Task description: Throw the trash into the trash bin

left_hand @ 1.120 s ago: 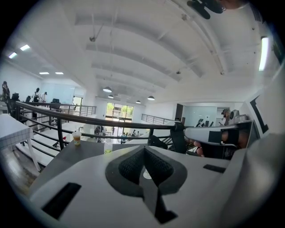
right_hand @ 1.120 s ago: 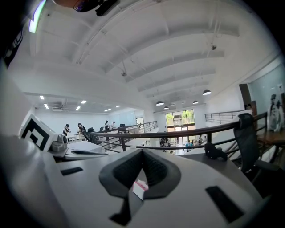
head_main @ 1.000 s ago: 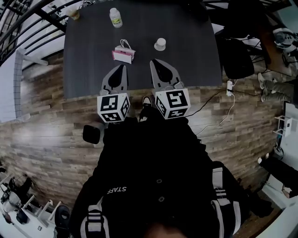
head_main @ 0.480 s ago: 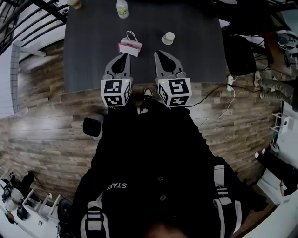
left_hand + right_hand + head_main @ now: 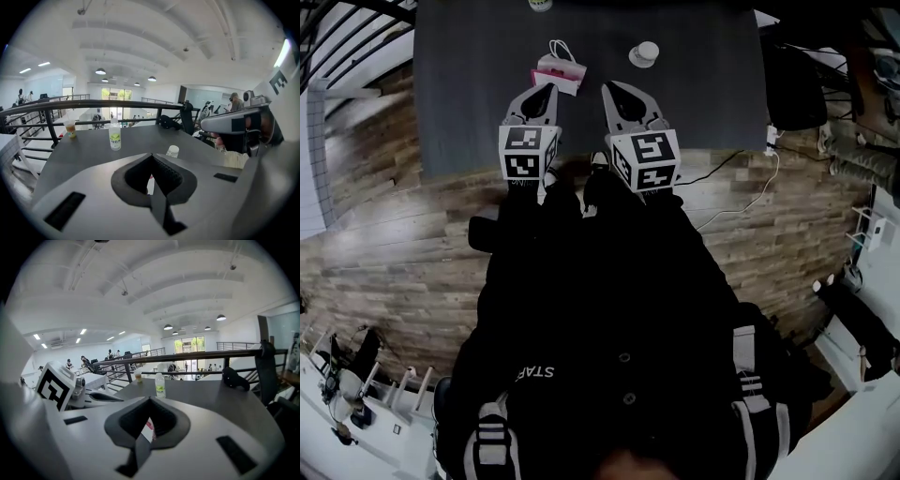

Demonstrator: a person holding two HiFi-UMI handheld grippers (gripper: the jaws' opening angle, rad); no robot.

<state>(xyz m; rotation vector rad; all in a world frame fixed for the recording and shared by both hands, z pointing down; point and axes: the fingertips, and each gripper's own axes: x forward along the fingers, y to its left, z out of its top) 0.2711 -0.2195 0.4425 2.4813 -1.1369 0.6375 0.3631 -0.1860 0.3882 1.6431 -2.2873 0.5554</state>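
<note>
1. One wood-plank floor (image 5: 384,272) spreads beneath everything.
2. Dark table (image 5: 694,112) fills the upper middle of the head view.
3. Person in a dark jacket (image 5: 609,309) stands at its near edge.
4. Left gripper (image 5: 549,89) and right gripper (image 5: 609,89) reach over the table side by side. Each has its jaws pressed together, with nothing clamped.
5. Dark box-shaped thing (image 5: 483,232) sits on the floor at the person's left, half hidden.
6. Pink-and-white bag (image 5: 560,73), the trash, lies on the table just ahead of the left gripper's tip. Whether they touch is unclear.
7. Clear bottle (image 5: 115,134) stands upright farther back.
8. Drink cup (image 5: 70,127) stands near the far railing.
9. Small white cup (image 5: 645,53) sits right of the bag, apart from it.
</note>
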